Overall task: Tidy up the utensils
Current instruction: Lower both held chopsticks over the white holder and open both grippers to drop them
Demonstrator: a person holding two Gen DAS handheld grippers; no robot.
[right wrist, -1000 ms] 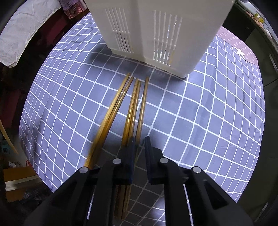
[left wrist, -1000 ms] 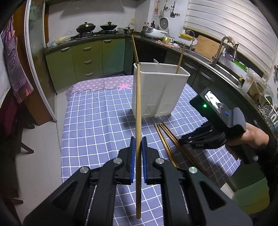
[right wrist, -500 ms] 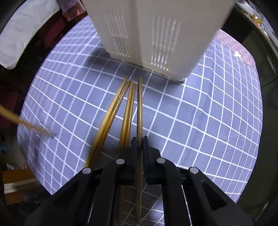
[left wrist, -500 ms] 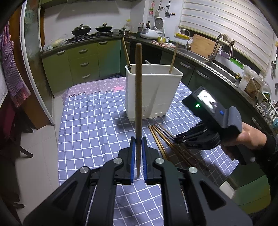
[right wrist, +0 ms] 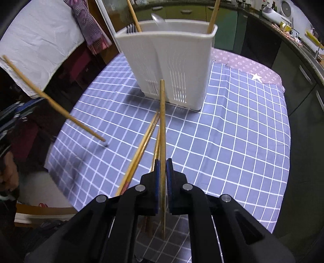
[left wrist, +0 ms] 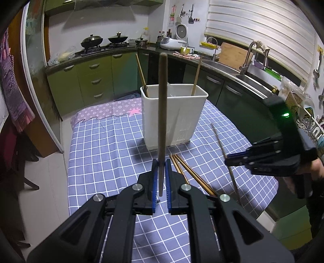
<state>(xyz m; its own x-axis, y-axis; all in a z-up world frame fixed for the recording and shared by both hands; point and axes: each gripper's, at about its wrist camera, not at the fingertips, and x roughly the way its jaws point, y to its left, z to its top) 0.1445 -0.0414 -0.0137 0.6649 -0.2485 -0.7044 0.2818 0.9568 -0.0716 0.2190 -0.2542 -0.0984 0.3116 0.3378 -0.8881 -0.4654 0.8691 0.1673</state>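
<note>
My left gripper [left wrist: 161,170] is shut on a wooden chopstick [left wrist: 162,113] that stands upright before the white slotted utensil holder [left wrist: 174,115]. My right gripper [right wrist: 163,170] is shut on another chopstick [right wrist: 162,125], lifted off the cloth and aimed at the white utensil holder [right wrist: 172,66]. In the left wrist view the right gripper [left wrist: 229,159] hovers at the right with its thin chopstick [left wrist: 222,149] slanting. Loose chopsticks [left wrist: 188,174] lie on the checked cloth; the same loose chopsticks [right wrist: 141,149] show under the right gripper. The left-held chopstick [right wrist: 54,101] crosses the right wrist view at the left.
The holder has two chopsticks [left wrist: 196,76] and a spoon [right wrist: 159,19] standing in it. A blue checked cloth [left wrist: 105,145] covers the small table. Green cabinets [left wrist: 89,81], a stove with woks and a sink [left wrist: 228,68] ring the room. A person's hand [right wrist: 9,176] holds the left gripper.
The right gripper shut on one chopstick from the pile and raised it off the cloth. The left gripper drew back a little from the holder, its chopstick now gripped near the low end.
</note>
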